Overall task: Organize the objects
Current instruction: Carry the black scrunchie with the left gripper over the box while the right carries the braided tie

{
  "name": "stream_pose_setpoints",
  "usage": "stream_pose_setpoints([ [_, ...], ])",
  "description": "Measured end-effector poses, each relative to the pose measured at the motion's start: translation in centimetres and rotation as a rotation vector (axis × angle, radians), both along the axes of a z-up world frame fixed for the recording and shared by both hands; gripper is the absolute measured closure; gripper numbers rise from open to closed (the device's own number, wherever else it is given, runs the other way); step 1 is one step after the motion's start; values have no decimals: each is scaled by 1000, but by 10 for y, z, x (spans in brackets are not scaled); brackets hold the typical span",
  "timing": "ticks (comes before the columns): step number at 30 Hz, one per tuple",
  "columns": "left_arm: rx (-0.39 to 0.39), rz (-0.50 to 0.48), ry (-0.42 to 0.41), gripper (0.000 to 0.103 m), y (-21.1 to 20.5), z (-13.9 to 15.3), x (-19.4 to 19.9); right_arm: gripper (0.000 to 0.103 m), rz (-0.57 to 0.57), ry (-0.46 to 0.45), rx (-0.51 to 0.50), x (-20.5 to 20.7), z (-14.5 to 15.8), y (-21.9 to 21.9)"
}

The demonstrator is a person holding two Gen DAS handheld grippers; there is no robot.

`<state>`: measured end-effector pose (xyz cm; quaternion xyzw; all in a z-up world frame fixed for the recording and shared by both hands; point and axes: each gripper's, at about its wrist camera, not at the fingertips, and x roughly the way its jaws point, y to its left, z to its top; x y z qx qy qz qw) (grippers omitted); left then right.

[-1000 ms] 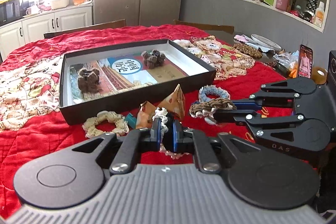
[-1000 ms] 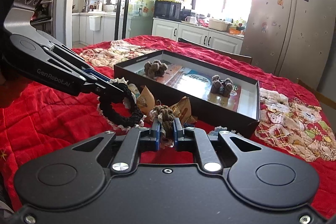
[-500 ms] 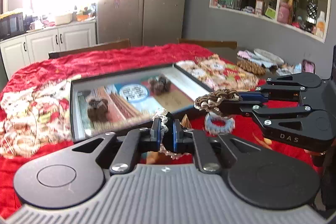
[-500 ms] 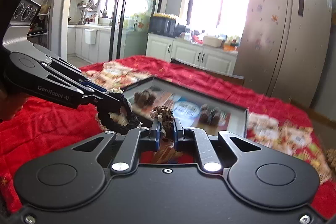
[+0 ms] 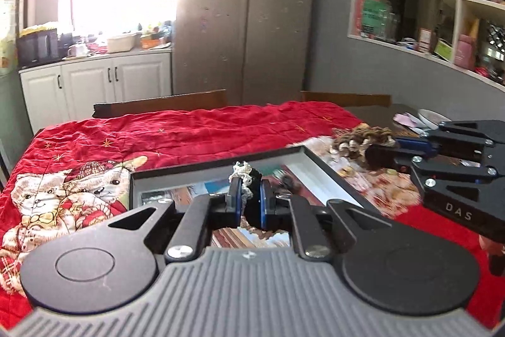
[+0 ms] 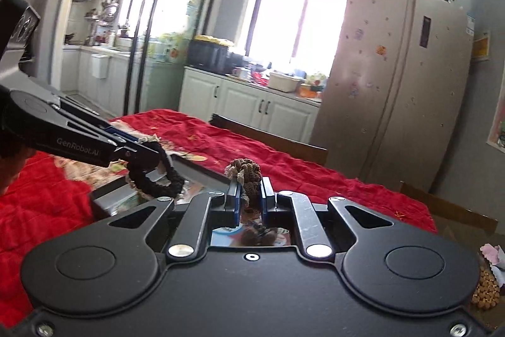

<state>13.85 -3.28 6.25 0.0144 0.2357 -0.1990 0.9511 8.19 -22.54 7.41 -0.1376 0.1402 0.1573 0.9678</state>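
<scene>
1. Left gripper (image 5: 249,199): blue-padded jaws clamped narrow on a black crocheted scrunchie w/ cream lace edge (image 5: 245,179), held in the air above the box. In the right wrist view the ring hangs loose below the tips.
2. Right gripper (image 6: 249,198): pinched tight on a brown-and-tan knitted scrunchie (image 6: 245,174), also above the box.
3. Shallow black rectangular cardboard box w/ printed liner (image 5: 331,176) on the red quilted cloth (image 5: 195,135). Inside: a dark knitted scrunchie (image 6: 257,234) visible between the right fingers; other contents blurred, can't tell.
4. Risks, my read: the two grippers are near each other, so they could collide or tangle loops. Yarn may snag on pads at release and not drop. Releasing near the rim could leave one outside the box.
</scene>
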Motion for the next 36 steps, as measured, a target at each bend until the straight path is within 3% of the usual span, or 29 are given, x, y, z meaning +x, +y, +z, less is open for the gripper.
stream_pose_setpoints([
  [17, -14, 110, 53, 89, -12, -37, 76, 91, -146, 66, -17, 122, -54, 17],
  [36, 13, 110, 110, 89, -17, -78, 105, 91, -191, 141, -24, 168, -107, 19],
])
